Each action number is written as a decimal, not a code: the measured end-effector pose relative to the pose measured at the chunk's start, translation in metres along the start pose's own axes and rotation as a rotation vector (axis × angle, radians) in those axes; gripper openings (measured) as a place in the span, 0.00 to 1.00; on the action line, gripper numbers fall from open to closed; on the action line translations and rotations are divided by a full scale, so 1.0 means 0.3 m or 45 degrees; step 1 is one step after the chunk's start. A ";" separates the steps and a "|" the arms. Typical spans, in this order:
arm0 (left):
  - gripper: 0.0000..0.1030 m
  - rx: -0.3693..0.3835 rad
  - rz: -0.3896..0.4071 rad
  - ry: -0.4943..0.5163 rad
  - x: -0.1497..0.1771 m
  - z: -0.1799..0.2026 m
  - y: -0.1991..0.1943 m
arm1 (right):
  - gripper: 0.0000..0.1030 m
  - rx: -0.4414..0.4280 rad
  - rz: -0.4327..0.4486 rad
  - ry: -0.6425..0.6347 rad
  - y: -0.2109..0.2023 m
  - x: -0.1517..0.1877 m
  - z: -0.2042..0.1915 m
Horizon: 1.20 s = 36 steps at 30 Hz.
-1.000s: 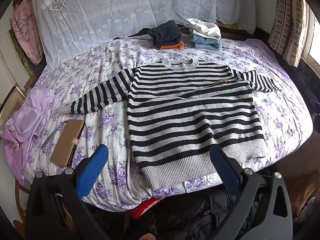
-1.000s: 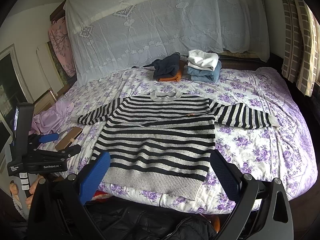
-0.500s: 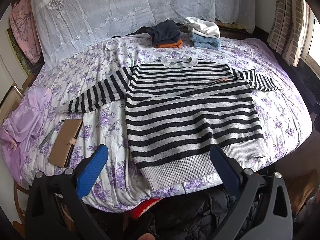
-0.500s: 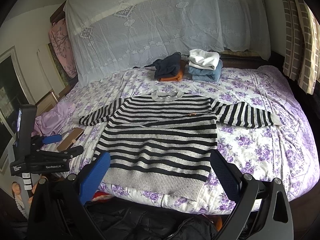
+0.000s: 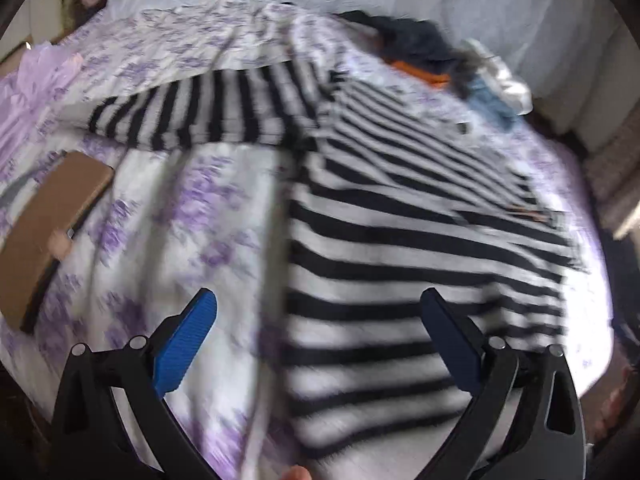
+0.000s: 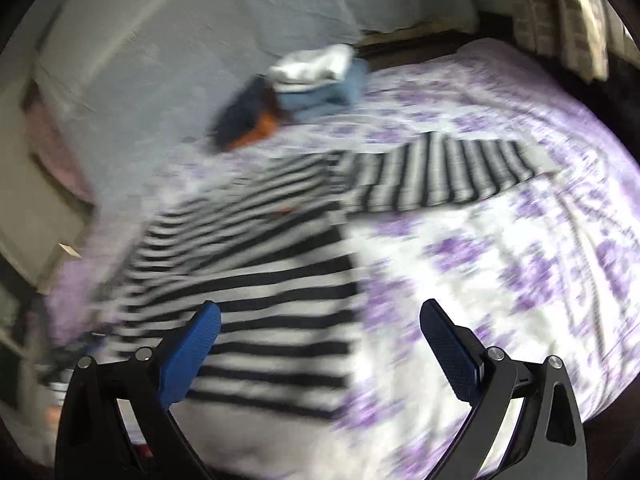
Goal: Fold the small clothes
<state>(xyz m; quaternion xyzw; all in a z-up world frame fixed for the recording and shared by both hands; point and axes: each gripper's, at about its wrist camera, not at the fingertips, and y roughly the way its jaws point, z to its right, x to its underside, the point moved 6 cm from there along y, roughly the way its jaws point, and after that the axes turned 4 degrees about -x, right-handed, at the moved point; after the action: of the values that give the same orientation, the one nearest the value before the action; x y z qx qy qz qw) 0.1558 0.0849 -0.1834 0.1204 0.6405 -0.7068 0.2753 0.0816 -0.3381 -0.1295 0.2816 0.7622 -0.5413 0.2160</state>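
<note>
A black-and-grey striped sweater (image 5: 400, 248) lies flat on the purple-flowered bed, sleeves spread out; both views are motion-blurred. My left gripper (image 5: 318, 310) is open and empty, above the sweater's lower left edge, with its left sleeve (image 5: 200, 116) ahead. My right gripper (image 6: 320, 320) is open and empty above the sweater's (image 6: 256, 280) lower right side, with the right sleeve (image 6: 440, 176) ahead to the right.
A pile of folded clothes (image 6: 316, 80) and a dark navy-and-orange pile (image 5: 416, 52) sit at the head of the bed. A brown wallet (image 5: 44, 224) lies left of the sweater. Bare flowered bedsheet (image 6: 520, 264) lies right of the sweater.
Both grippers have moved fast forward and down over the bed, close above the sweater's lower corners. The left view has swung left, the right view right. Both stay open.
</note>
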 end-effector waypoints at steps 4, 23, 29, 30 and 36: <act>0.96 -0.037 0.075 0.032 -0.066 0.004 -0.006 | 0.97 0.077 0.188 -0.044 0.018 -0.072 0.025; 0.96 -0.134 0.272 0.596 -0.695 0.203 0.212 | 0.97 -0.090 0.144 -0.540 0.447 -0.517 -0.030; 0.96 -0.052 0.148 0.768 -0.785 0.350 0.432 | 0.97 -0.061 -0.063 -0.594 0.745 -0.630 -0.036; 0.96 -0.036 0.126 0.789 -0.788 0.366 0.462 | 0.97 -0.065 -0.108 -0.614 0.794 -0.636 -0.043; 0.95 0.027 -0.056 0.834 -0.785 0.410 0.654 | 0.91 -0.057 -0.309 -0.713 0.965 -0.588 -0.071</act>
<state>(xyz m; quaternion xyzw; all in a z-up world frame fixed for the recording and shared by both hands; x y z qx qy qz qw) 0.4778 0.0152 -0.2062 0.3304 0.6901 -0.6428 0.0379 0.4051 -0.2786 -0.2145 0.0235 0.7128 -0.6028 0.3578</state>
